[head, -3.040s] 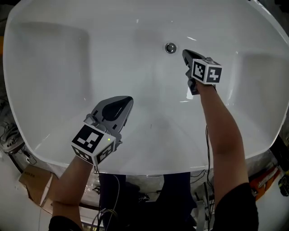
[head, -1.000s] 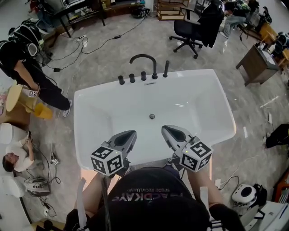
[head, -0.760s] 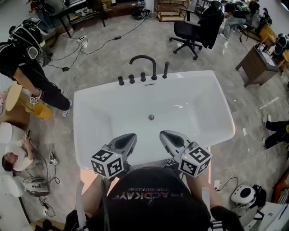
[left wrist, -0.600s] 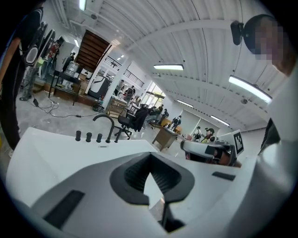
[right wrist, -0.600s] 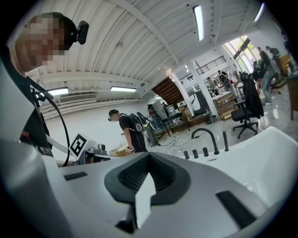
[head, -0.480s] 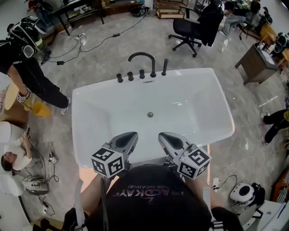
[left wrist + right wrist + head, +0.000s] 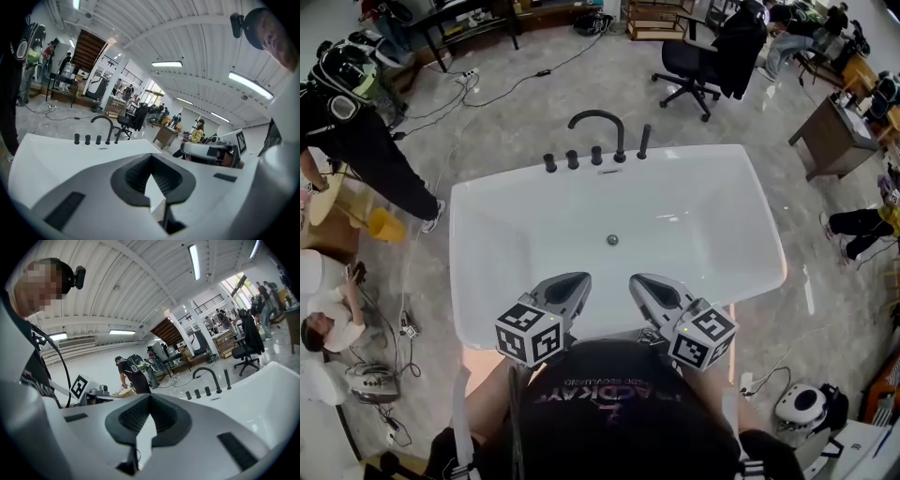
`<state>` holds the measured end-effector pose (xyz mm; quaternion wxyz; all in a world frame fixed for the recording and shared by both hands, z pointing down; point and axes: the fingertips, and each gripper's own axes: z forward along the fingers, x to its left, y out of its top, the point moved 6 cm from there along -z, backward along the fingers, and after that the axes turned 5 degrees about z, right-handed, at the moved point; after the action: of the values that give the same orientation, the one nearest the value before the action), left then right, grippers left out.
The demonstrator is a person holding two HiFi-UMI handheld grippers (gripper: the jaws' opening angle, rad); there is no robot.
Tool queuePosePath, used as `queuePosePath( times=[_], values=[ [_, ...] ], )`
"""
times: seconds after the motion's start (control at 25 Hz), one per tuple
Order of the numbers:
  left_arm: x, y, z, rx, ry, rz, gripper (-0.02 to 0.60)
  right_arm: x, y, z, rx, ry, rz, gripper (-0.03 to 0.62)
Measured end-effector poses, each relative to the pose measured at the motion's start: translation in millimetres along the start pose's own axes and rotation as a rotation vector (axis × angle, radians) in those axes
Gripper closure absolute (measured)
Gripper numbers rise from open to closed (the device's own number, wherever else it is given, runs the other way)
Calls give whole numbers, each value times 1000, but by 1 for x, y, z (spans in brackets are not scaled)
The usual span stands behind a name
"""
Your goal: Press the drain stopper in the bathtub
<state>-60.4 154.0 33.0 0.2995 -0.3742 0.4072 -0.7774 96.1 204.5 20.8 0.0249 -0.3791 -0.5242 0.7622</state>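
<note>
Drain stopper (image 7: 612, 240) sits as a small round disc on the floor of the white bathtub (image 7: 712, 220), on the tub's centre line and toward the faucet side. It lies ahead of and well below both grippers, which hover over the near rim by the person's chest. The left gripper (image 7: 577, 279) has its jaws closed tip to tip with nothing between them. The right gripper (image 7: 638, 280) is closed and empty in the same way. The stopper falls between the two noses, perhaps a shade closer to the right one, so either could reach forward and down to press it. The tub's surface is smooth, glossy and bare. Around it, a standing person (image 7: 352, 131) is at the far left, a black arched faucet (image 7: 598, 127) with knobs is on the far rim, an office chair (image 7: 703, 61) stands beyond it, and a wooden desk (image 7: 832, 136) is at the right.
</note>
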Motion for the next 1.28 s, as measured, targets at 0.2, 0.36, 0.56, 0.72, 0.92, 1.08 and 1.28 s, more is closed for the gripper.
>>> queuePosePath(
  times=[0.2,0.36,0.56,0.72,0.92,1.08,1.28],
  values=[
    [2,4,1,2,5,20,578,0,1,6,7,17,3,579],
    [9,11,2,-10,15,16,578,0,1,8,10,17,4,579],
    [8,4,4,1,6,0,578,-2,-3,8,18,13,6,579],
    [7,2,6,7,5,-7,578,-4,-3,8,27,13,10,579],
    [4,1,6,13,-3,-2,578,-2,-3,10,29,15,10,579],
    [5,2,5,11,0,-2,578,-2,-4,11,31,16,10,579],
    [3,1,6,10,-3,2,578,-3,-4,9,31,16,10,579]
  ],
)
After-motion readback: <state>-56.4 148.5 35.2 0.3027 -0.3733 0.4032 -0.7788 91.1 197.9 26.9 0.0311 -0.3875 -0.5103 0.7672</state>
